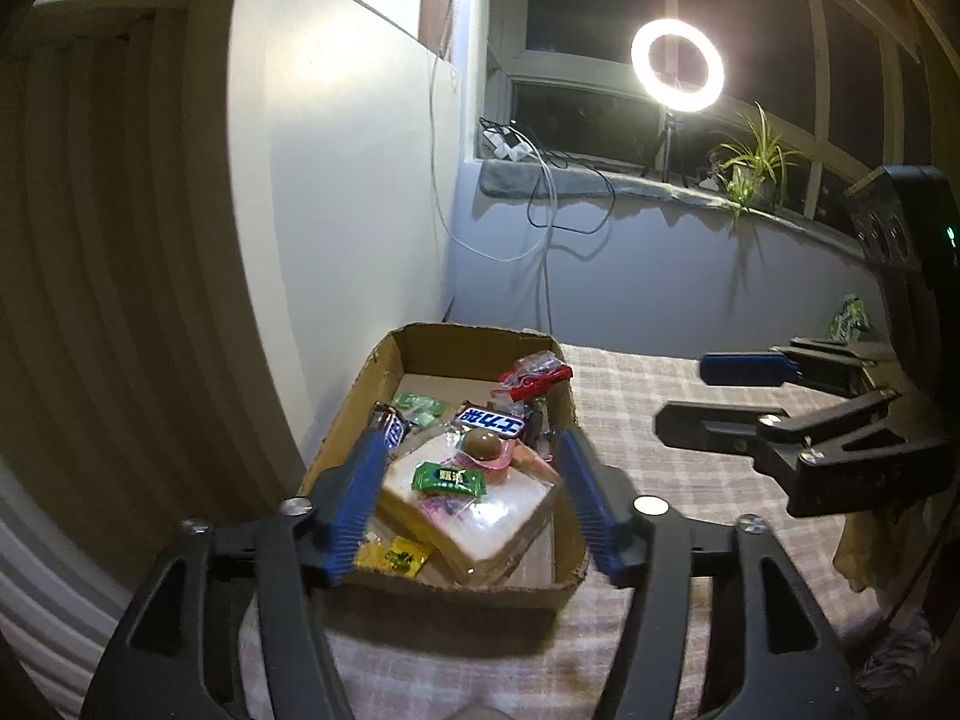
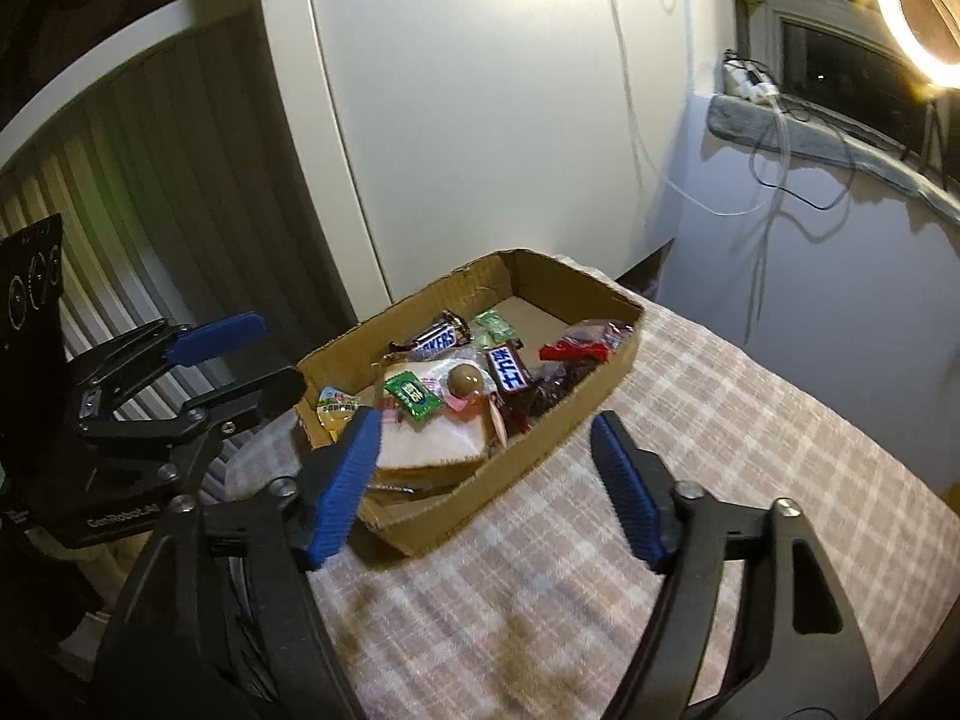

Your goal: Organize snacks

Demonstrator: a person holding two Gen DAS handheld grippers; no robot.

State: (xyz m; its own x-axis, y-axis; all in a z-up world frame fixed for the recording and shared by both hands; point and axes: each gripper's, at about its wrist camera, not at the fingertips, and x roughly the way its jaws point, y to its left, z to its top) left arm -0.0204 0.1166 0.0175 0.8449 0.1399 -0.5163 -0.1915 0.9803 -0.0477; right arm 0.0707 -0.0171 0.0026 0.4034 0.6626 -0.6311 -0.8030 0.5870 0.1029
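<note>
Left wrist view: left gripper (image 1: 468, 498) spread wide, empty, hovering over the near end of the cardboard box (image 1: 354, 414), which sits at the far-left corner of the checked tablecloth (image 1: 690, 480). Snacks piled inside: wrapped sandwich (image 1: 480, 516), green candy pack (image 1: 450, 477), Snickers bar (image 1: 390, 426), red packet (image 1: 534, 375). Right gripper (image 2: 486, 480) also spread, holding nothing, w/ one finger over the box's near wall. One green packet (image 1: 849, 315) looks left out near the cloth's far-right edge; prob next pick. Best approach: come in low, pinch the wrapper's middle, drop into the bare far end of the box.
</note>
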